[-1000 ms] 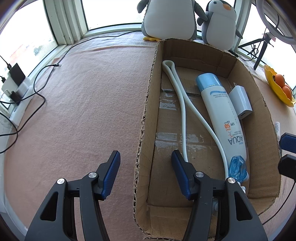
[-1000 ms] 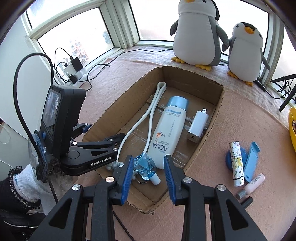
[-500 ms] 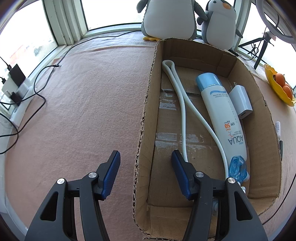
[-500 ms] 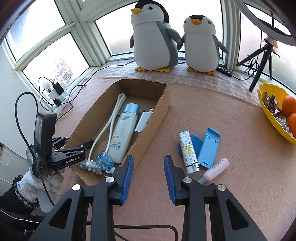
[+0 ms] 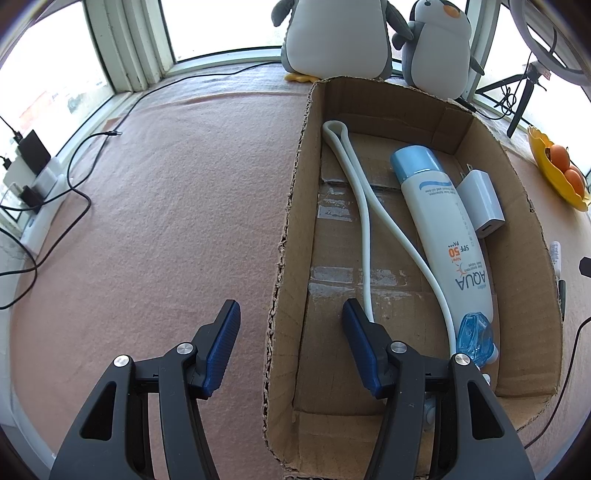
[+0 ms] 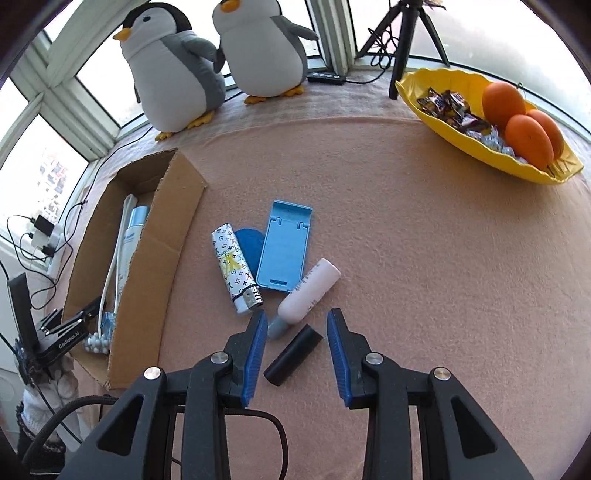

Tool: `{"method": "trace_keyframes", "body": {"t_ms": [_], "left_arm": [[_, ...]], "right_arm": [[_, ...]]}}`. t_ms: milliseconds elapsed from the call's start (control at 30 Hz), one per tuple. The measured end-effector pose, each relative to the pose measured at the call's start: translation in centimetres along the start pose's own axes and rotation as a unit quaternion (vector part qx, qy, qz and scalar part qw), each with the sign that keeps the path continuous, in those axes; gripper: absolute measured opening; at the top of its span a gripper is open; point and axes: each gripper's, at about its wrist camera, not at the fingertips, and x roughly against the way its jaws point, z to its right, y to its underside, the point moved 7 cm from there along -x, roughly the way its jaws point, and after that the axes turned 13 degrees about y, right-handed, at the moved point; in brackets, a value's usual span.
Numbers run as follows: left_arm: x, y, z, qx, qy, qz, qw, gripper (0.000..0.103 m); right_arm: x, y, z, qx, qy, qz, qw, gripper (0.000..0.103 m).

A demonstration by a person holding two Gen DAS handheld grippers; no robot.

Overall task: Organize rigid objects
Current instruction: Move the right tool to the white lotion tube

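Note:
The cardboard box [image 5: 291,236] [image 6: 147,258] holds a white sunscreen bottle [image 5: 439,225], a white looped cord [image 5: 364,206], a white charger [image 5: 482,201] and a clear blue piece [image 5: 474,338]. My left gripper [image 5: 291,345] is open, its fingers straddling the box's left wall. My right gripper [image 6: 297,350] is open above a black cylinder [image 6: 293,354] on the pink cloth. Beyond it lie a pink tube [image 6: 308,291], a patterned lighter [image 6: 236,273], a blue phone stand [image 6: 284,245] and a dark blue disc [image 6: 248,245].
Two plush penguins [image 6: 173,66] stand at the back by the window. A yellow dish [image 6: 480,147] with oranges and sweets sits at the right. A black tripod [image 6: 410,29] stands behind it. Cables and a power strip [image 5: 33,177] lie at the left edge.
My right gripper swung right, away from the box, and now hovers over the loose items on the cloth. The left gripper has stayed still.

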Motion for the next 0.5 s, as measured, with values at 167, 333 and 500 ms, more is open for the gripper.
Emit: {"method": "trace_keyframes", "body": {"t_ms": [167, 333, 500], "left_arm": [[0.0, 0.0, 0.0, 0.001, 0.000, 0.000, 1.0000, 0.058], [0.0, 0.0, 0.0, 0.001, 0.001, 0.000, 1.0000, 0.058], [0.0, -0.1, 0.0, 0.001, 0.001, 0.000, 1.0000, 0.058]], "right_arm": [[-1.7, -0.6, 0.6, -0.046, -0.019, -0.029, 0.998, 0.030], [-3.3, -0.7, 0.6, -0.075, -0.036, -0.063, 0.995, 0.030], [-4.3, -0.7, 0.4, -0.084, -0.038, -0.076, 0.993, 0.030]]}}
